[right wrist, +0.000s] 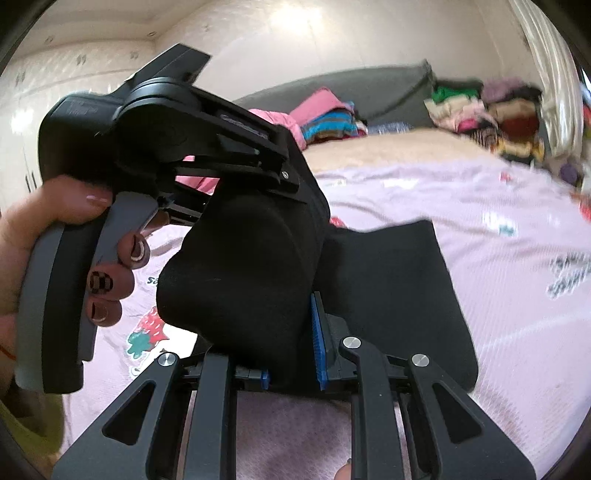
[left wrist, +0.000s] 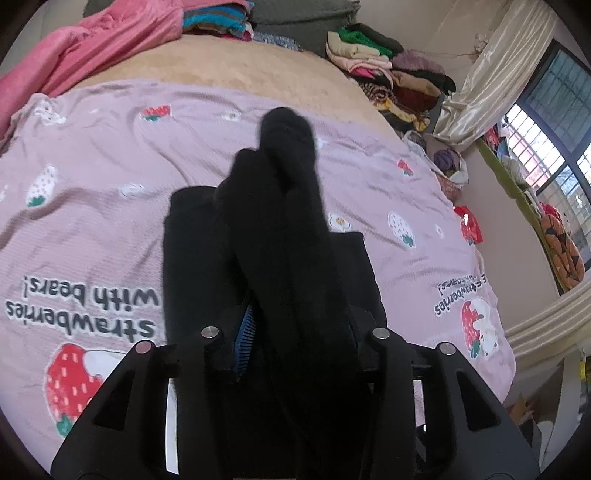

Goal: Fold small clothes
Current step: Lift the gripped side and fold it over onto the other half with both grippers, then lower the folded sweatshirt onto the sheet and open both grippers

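Note:
A pair of black socks (left wrist: 280,206) is held above a pink strawberry-print blanket (left wrist: 92,155) on a bed. My left gripper (left wrist: 295,332) is shut on one end of the socks, which stick out forward between its blue pads (left wrist: 243,336). In the right wrist view my right gripper (right wrist: 291,343) is shut on the other end of the black socks (right wrist: 240,273). The left gripper's body (right wrist: 166,122), held in a hand, sits just beyond it, clamped on the same bundle. A flat black cloth (right wrist: 399,280) lies on the blanket under both grippers; it also shows in the left wrist view (left wrist: 184,236).
Stacks of folded clothes (left wrist: 384,62) stand at the far right of the bed. A pink blanket (left wrist: 92,48) and striped clothes (left wrist: 218,18) lie at the far left. A window and curtain (left wrist: 491,85) are at the right.

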`<action>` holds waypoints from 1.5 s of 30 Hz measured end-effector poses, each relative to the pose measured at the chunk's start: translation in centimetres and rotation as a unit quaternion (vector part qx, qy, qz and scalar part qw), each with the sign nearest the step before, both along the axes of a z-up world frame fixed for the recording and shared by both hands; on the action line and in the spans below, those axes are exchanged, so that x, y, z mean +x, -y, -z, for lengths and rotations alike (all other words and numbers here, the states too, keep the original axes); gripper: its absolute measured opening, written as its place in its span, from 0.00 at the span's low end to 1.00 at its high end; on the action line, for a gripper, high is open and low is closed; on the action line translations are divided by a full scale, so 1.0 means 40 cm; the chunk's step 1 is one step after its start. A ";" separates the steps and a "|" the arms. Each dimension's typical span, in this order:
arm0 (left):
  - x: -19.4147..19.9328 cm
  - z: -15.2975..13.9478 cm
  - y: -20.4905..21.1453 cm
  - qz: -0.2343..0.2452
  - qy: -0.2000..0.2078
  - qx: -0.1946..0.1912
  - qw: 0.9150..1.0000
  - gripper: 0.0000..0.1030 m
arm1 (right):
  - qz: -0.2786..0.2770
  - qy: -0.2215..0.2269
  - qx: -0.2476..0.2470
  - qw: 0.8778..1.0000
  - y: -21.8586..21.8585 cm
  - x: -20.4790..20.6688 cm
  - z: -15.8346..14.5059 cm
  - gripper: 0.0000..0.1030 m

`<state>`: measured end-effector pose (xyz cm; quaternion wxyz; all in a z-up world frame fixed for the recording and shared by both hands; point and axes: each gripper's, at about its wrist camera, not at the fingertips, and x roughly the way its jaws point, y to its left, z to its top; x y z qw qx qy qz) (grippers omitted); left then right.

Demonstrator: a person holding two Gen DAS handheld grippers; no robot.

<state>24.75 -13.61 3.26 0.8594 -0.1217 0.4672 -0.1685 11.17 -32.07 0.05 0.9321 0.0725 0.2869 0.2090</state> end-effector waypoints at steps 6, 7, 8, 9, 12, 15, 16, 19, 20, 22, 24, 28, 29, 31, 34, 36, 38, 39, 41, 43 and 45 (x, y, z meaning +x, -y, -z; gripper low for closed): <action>0.034 0.048 0.041 0.005 -0.027 0.005 1.000 0.54 | 0.009 -0.061 0.065 0.996 0.054 0.030 0.043 0.21; 0.038 0.053 0.044 0.006 -0.030 0.004 1.000 0.58 | 0.011 -0.069 0.075 0.995 0.062 0.033 0.048 0.23; 0.045 0.061 0.052 0.007 -0.036 0.006 0.999 0.61 | 0.013 -0.080 0.089 0.993 0.074 0.035 0.057 0.24; 0.049 0.067 0.057 0.007 -0.041 0.008 0.999 0.65 | 0.013 -0.088 0.100 0.991 0.081 0.036 0.063 0.24; 0.057 0.075 0.073 0.014 -0.049 0.005 0.999 0.74 | 0.014 -0.110 0.121 0.986 0.096 0.042 0.077 0.28; 0.053 0.073 0.088 0.033 -0.051 -0.021 0.998 0.83 | 0.014 -0.129 0.134 0.983 0.108 0.033 0.086 0.35; 0.053 0.074 0.093 0.037 -0.052 -0.025 0.998 0.85 | 0.014 -0.134 0.138 0.981 0.109 0.030 0.085 0.35; 0.046 0.070 0.084 0.037 -0.047 -0.032 0.998 0.86 | 0.007 -0.154 0.158 0.975 0.137 0.035 0.092 0.47; 0.042 0.067 0.072 0.034 -0.043 -0.042 0.998 0.86 | 0.002 -0.164 0.167 0.972 0.145 0.037 0.093 0.57; 0.032 0.060 0.047 0.025 -0.035 -0.049 0.998 0.86 | -0.014 -0.170 0.187 0.967 0.159 0.037 0.086 0.68; 0.022 0.057 0.020 0.014 -0.025 -0.041 0.999 0.86 | -0.025 -0.172 0.198 0.965 0.172 0.044 0.068 0.83; -0.010 0.070 -0.047 -0.016 -0.012 -0.020 1.000 0.86 | -0.031 -0.187 0.200 0.961 0.193 0.095 0.039 0.84; -0.017 0.076 -0.060 -0.020 -0.011 -0.013 1.000 0.86 | -0.028 -0.197 0.200 0.959 0.201 0.121 0.036 0.84; -0.032 0.090 -0.079 -0.024 -0.006 0.004 1.000 0.86 | -0.031 -0.219 0.196 0.955 0.205 0.154 0.041 0.86; -0.049 0.110 -0.086 -0.023 -0.002 0.030 0.999 0.86 | -0.050 -0.248 0.180 0.951 0.188 0.229 0.049 0.85; -0.054 0.120 -0.086 -0.022 0.002 0.043 0.999 0.86 | -0.040 -0.252 0.160 0.954 0.179 0.264 0.048 0.64; -0.059 0.133 -0.086 -0.021 0.001 0.052 0.998 0.86 | -0.034 -0.240 0.114 0.964 0.162 0.276 0.035 0.28; -0.060 0.137 -0.086 -0.020 0.000 0.052 0.998 0.86 | -0.040 -0.231 0.104 0.967 0.159 0.290 0.030 0.20; -0.063 0.138 -0.089 -0.021 0.001 0.052 0.998 0.86 | -0.045 -0.207 0.082 0.974 0.144 0.297 0.000 0.18; -0.070 0.126 -0.084 -0.016 0.008 0.052 0.998 0.86 | -0.060 -0.163 0.070 0.982 0.140 0.287 -0.048 0.17; -0.076 0.118 -0.078 -0.010 0.015 0.048 0.999 0.86 | -0.065 -0.122 0.054 0.989 0.143 0.290 -0.082 0.16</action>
